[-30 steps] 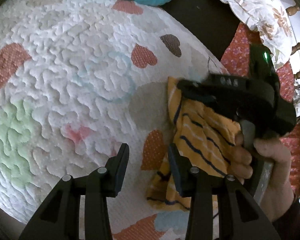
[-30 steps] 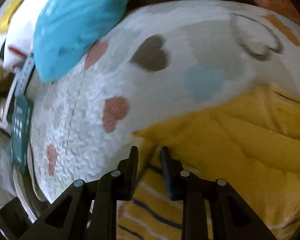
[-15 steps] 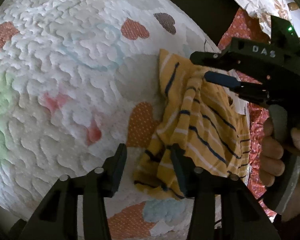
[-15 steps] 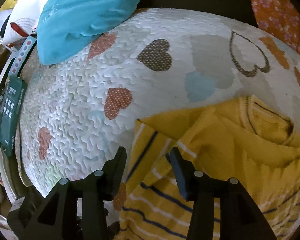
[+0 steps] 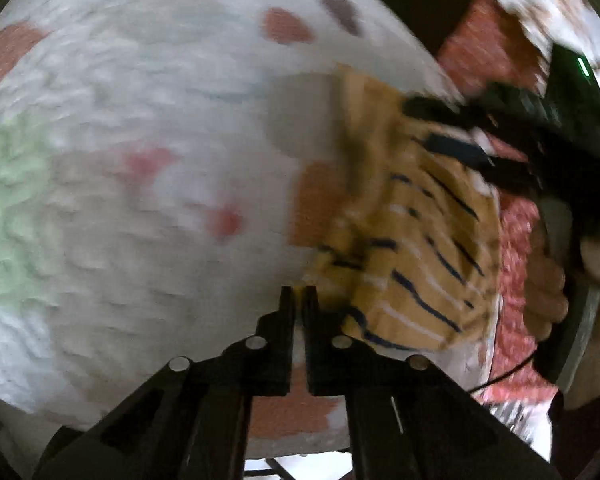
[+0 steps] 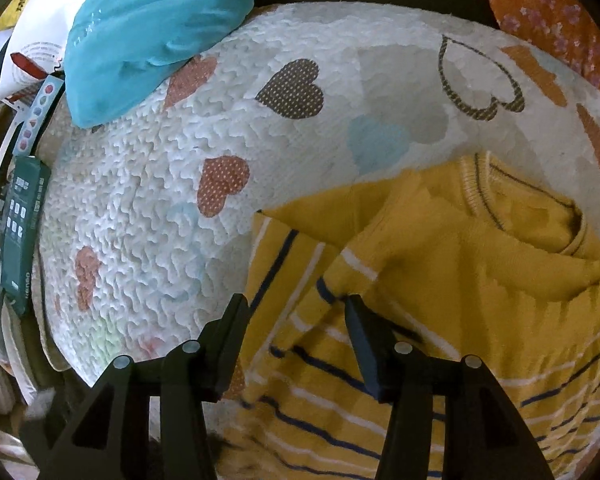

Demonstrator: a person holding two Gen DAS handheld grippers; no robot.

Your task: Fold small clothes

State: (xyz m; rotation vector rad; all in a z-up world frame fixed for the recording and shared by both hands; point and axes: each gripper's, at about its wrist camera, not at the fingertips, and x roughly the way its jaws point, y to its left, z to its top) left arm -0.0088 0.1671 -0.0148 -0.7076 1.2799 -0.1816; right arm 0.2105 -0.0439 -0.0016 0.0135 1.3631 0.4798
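your left gripper [image 5: 299,294] has its jaws together, just snapped closed. they sit at the near-left corner of the yellow striped top [image 5: 412,248]; the view is motion-blurred, so i can't tell whether any fabric is caught between them.

your right gripper [image 6: 296,320] has jaws apart, having just been opening. it hangs over the top's [image 6: 440,288] left edge; a striped fold lies in the gap, pads not pressing on it. in the left view the same gripper [image 5: 440,128] sits over the top's far edge, your hand [image 5: 548,292] on its handle to the right of the top.

the top lies crumpled on the heart-print quilt [image 6: 220,128], toward the quilt's right side, neckline [image 6: 520,200] at the top's far end. a teal cloth bundle [image 6: 152,36] rests on the quilt's far-left edge, well apart from the top. a green box [image 6: 20,240] sits off the quilt's left edge.
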